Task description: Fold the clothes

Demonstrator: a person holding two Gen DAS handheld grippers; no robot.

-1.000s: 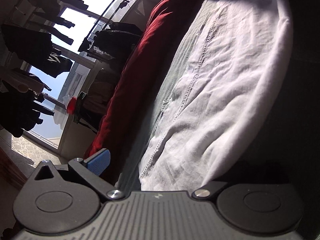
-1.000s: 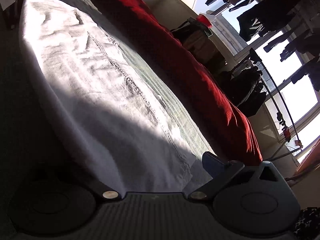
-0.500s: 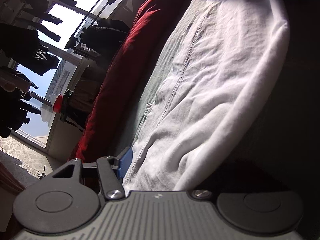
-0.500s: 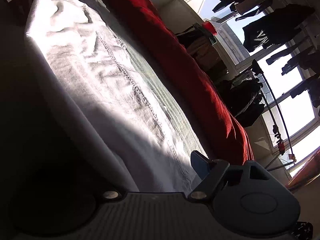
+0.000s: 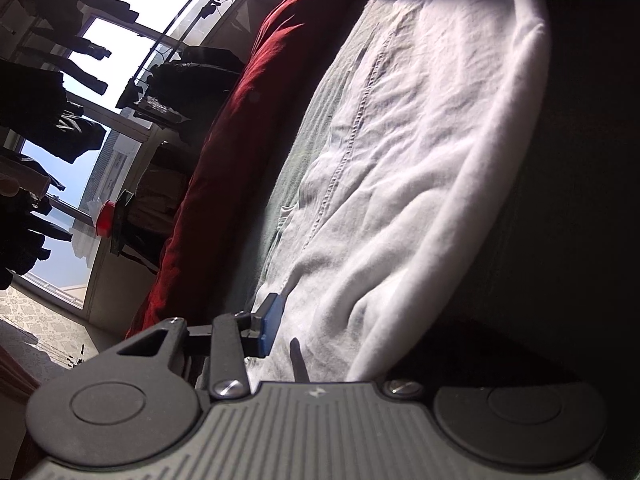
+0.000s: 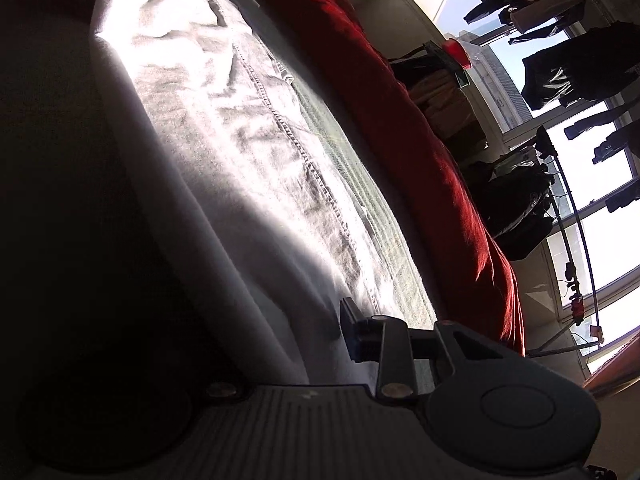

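A white garment (image 5: 408, 168) with a stitched seam lies stretched on a grey-green bed sheet (image 5: 304, 160); it also shows in the right wrist view (image 6: 224, 152). My left gripper (image 5: 312, 336) is shut on the garment's near edge; one blue pad (image 5: 269, 322) shows, the other finger is hidden under the cloth. My right gripper (image 6: 312, 340) is shut on the opposite end of the garment; one dark pad (image 6: 349, 320) presses the cloth, the other finger is hidden in shadow below.
A red blanket (image 5: 240, 128) runs along the far side of the bed, also in the right wrist view (image 6: 420, 128). Beyond it are bright windows (image 5: 132, 8) with dark clothes hanging on a rack (image 6: 560, 68) and a red cup (image 5: 105, 220).
Both grippers' visible fingers have swung inward and closed on the garment's edges. The cloth has bunched up between the jaws at each end.
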